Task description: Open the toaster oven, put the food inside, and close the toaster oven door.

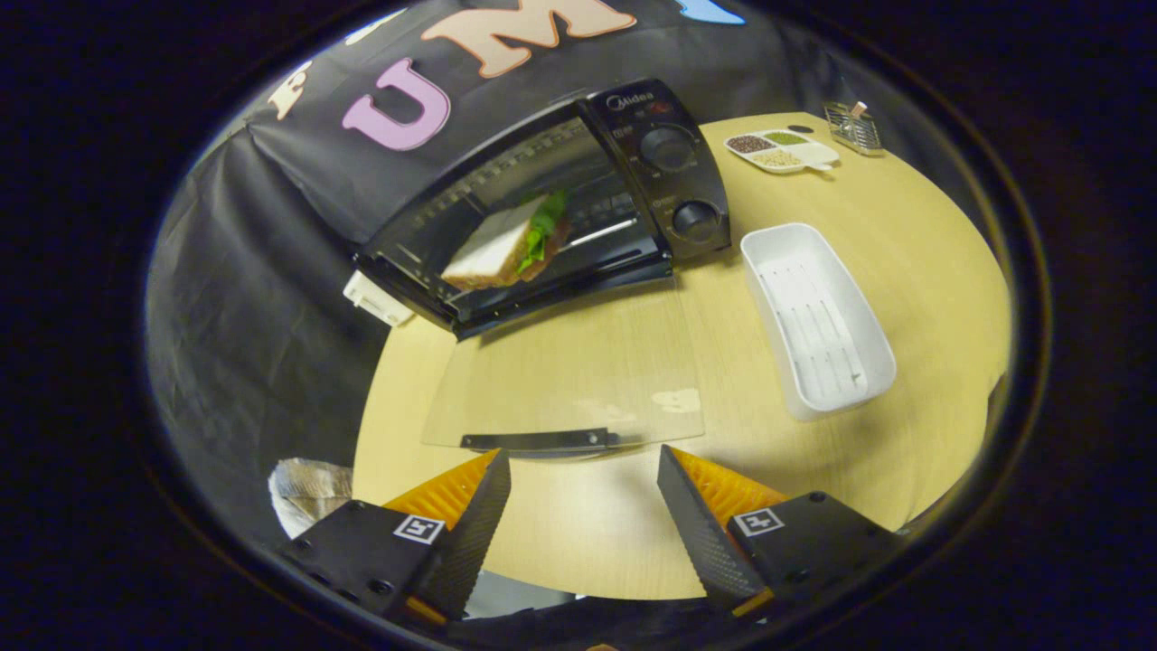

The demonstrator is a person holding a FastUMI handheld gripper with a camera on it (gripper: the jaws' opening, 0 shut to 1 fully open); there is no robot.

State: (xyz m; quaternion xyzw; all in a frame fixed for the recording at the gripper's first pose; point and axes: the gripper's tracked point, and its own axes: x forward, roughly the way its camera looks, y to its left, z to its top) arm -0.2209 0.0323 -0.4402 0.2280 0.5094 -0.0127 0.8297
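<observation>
Round wooden worktop [904, 235] is being occupied by toaster oven [560, 199], glass door [569, 371] lowered flat. Sandwich [511, 240] is being kept inside. Tongs [583, 470] are being held open, empty, just before door handle [538, 440].

A staged booth dressed as a kitchen corner: black cloth [271, 271] hangs as the backdrop behind a round, light wooden table [904, 235]. On it sit a black toaster oven [651, 154] with its glass door [569, 371] folded down, a white plastic tray [818, 316], a divided dish of spices [782, 150] and a small wire rack [853, 128].
</observation>
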